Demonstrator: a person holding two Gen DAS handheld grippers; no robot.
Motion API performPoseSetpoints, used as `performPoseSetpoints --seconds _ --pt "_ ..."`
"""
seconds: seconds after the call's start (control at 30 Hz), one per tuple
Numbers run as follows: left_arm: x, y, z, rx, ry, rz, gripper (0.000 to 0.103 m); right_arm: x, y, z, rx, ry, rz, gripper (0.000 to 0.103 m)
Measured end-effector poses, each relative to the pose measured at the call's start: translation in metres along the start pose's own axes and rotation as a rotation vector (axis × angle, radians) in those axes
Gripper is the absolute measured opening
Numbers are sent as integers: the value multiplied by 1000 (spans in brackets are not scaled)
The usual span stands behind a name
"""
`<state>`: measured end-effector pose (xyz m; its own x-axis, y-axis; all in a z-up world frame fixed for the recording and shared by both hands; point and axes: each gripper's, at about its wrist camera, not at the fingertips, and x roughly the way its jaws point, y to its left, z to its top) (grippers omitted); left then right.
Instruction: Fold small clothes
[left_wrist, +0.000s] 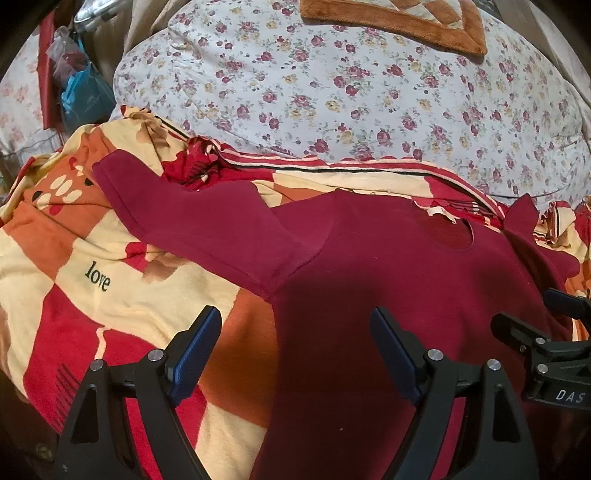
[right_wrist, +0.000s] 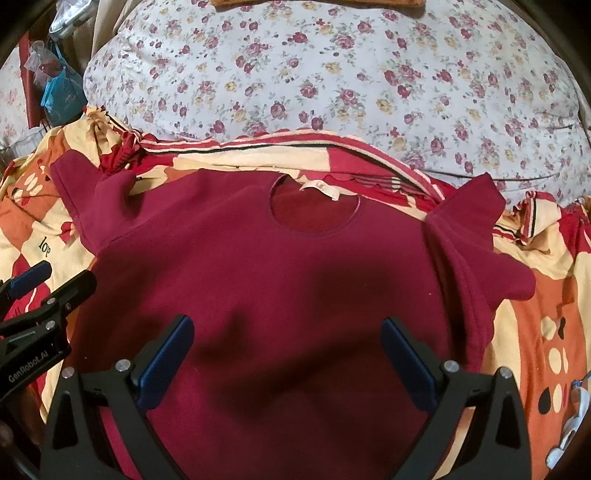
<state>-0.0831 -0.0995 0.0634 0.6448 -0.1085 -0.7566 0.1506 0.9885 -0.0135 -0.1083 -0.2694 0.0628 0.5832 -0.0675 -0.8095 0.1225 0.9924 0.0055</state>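
We held the left gripper (left_wrist: 291, 354) with fingers spread | right gripper (right_wrist: 288, 363) likewise spread, gripping nothing | the shirt (right_wrist: 280, 280) lay flat on the blanket (left_wrist: 122, 295), collar toward the quilt (right_wrist: 332, 74).

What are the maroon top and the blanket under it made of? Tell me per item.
Maroon top: looks like matte cotton-type knit, with stitched seams and soft creases. Blanket: seems a soft, slightly fuzzy fleece or flannel, printed in red, orange and cream; exact fibre unclear.

Left gripper (left_wrist: 295, 354) and right gripper (right_wrist: 288, 363) sit side by side, fingers spread wide, gripping nothing.
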Motion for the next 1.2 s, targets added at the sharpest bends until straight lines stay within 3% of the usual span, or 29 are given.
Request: performPoseSetpoints --seconds 0.27,0.5,0.67,0.9,0.97,1.2 --pt "2 7 3 -3 -1 11 65 2 2 0 0 2 3 102" --pt "15 57 28 -81 0 45 65 5 4 2 -5 3 17 102" --pt "37 111 51 -166 -3 157 65 11 7 2 -6 19 34 102" --pt "78 189 94 -248 -21 394 65 16 18 3 -36 37 57 102" --pt "91 198 104 -241 -7 431 60 19 21 2 -42 48 64 102" --pt "156 218 124 -243 111 481 28 29 29 -2 -62 82 75 102"
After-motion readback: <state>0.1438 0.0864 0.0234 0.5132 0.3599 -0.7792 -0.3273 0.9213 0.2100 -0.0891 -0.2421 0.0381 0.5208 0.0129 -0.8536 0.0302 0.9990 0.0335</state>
